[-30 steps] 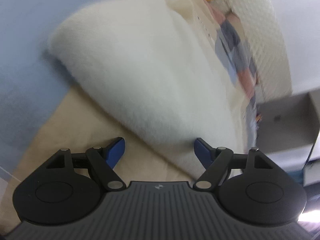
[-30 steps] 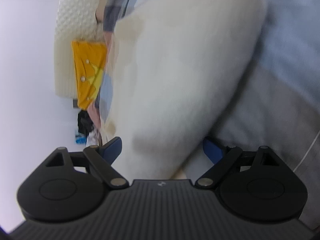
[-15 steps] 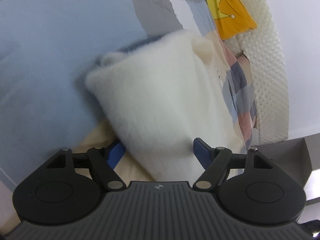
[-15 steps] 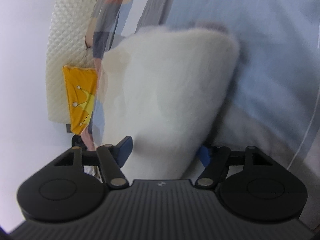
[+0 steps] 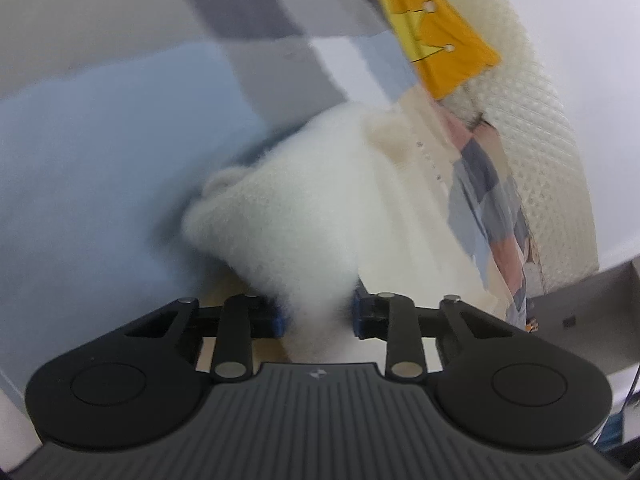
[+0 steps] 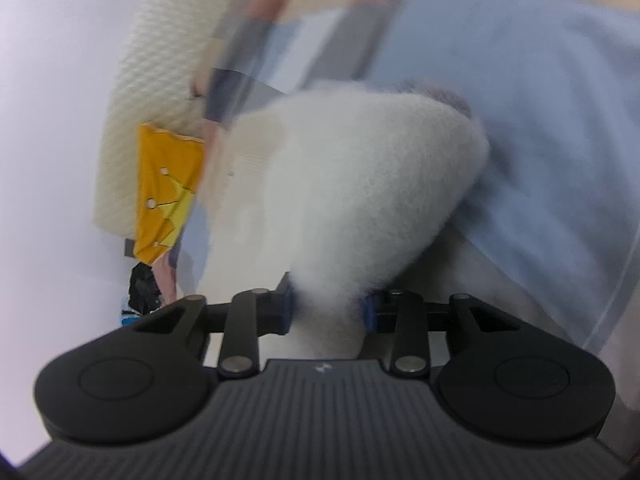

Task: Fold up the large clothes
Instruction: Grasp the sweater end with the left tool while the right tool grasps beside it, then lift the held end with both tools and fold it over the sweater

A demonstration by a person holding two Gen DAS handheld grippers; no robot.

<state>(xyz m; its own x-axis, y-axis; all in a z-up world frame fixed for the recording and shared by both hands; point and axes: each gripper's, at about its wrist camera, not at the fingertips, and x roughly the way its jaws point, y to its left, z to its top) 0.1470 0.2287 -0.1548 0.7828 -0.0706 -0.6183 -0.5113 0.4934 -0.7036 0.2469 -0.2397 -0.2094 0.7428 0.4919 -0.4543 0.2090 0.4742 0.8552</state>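
A white fluffy garment (image 5: 320, 216) lies on a patchwork bedspread of blue, grey and beige patches (image 5: 80, 168). My left gripper (image 5: 318, 314) is shut on a bunched edge of the garment, which fills the gap between the blue pads. The garment also shows in the right wrist view (image 6: 344, 192), where my right gripper (image 6: 330, 312) is shut on another bunched edge. A beige ribbed part (image 5: 404, 140) of the garment shows at its far side. Both views are blurred.
A cream quilted headboard (image 5: 540, 128) runs along the far side, with a yellow crown-print patch (image 5: 436, 36) beside it. A grey cabinet (image 5: 584, 304) stands at the right in the left wrist view. A dark object (image 6: 142, 290) sits by the wall.
Both grippers have closed from open onto the white garment. The garment's edge is drawn in and bunched between the pads, and both views have shifted toward the headboard.
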